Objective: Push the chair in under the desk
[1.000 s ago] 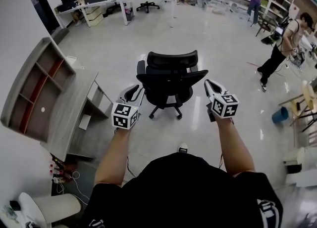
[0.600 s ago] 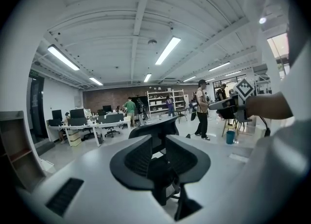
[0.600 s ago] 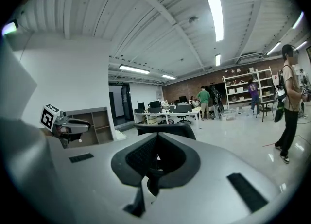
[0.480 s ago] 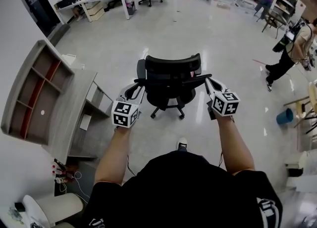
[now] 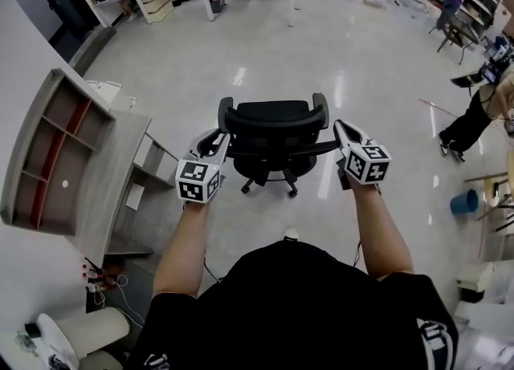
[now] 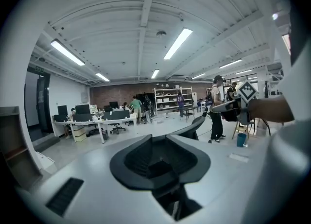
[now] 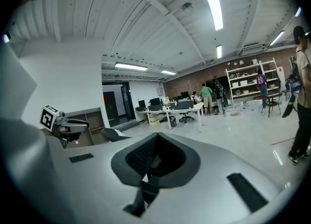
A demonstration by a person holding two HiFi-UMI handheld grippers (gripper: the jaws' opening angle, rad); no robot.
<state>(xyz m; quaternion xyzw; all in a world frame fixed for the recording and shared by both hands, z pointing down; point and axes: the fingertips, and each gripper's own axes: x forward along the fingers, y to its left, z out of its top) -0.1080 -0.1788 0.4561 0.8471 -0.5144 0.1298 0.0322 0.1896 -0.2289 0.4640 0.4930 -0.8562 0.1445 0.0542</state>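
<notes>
Both grippers and the chair (image 5: 271, 124) are sitting farther forward than a second ago. Best practice, I judge: pressing evenly while steering toward the desk (image 5: 112, 172), well left of the left gripper (image 5: 214, 139). That gripper, clenched empty, is seemingly against the armrest. The chair is standing between the tools, and the right gripper (image 5: 340, 128), also clenched empty, is flanking it.

Plainly a big open-plan office and lab hall: long white desks (image 6: 104, 121) with monitors (image 6: 81, 109) and swivel chairs (image 6: 116, 128), metal shelving racks (image 6: 167, 99) against a brick back wall (image 6: 116, 93), strip lights (image 6: 178, 43) overhead, polished grey floor (image 5: 265, 47), people (image 6: 134, 109) at work.
</notes>
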